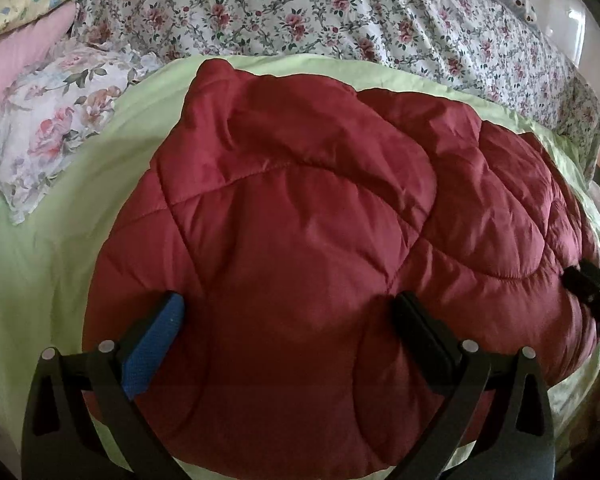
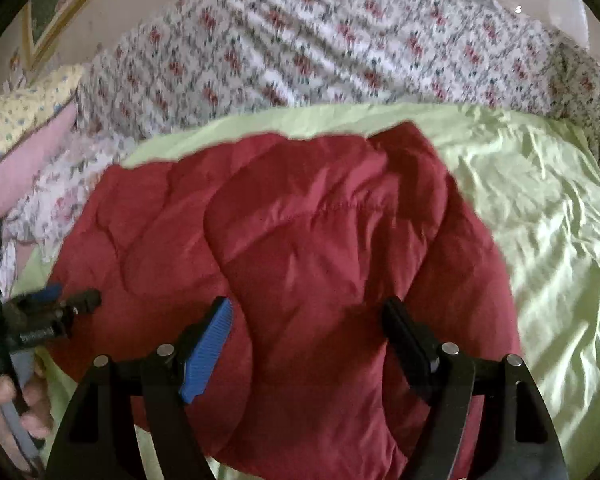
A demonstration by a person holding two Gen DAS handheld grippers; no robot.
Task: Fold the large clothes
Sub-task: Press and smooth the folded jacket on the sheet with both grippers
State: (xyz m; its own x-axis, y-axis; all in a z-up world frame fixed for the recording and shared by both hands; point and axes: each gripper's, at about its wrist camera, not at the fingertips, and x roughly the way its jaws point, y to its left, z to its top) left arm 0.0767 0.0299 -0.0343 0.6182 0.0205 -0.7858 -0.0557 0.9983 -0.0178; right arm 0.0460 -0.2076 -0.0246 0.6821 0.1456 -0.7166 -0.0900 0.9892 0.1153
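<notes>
- Now my left gripper (image 1: 288, 344) and right gripper (image 2: 306, 344) hover spread, holding nothing.
- The red quilted jacket (image 1: 300, 220) fills mid-frame on the green sheet (image 1: 40, 264).
- It looks puffy, soft, slippery; I'd pinch a stitched hem edge.

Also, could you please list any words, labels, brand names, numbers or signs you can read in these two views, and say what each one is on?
None can be read.
The red quilted jacket shows no tag, logo or print.
The floral sheet and green sheet carry pattern or plain colour only.
The left gripper has a pale mark on its body in the right wrist view, too blurred to read.
</notes>
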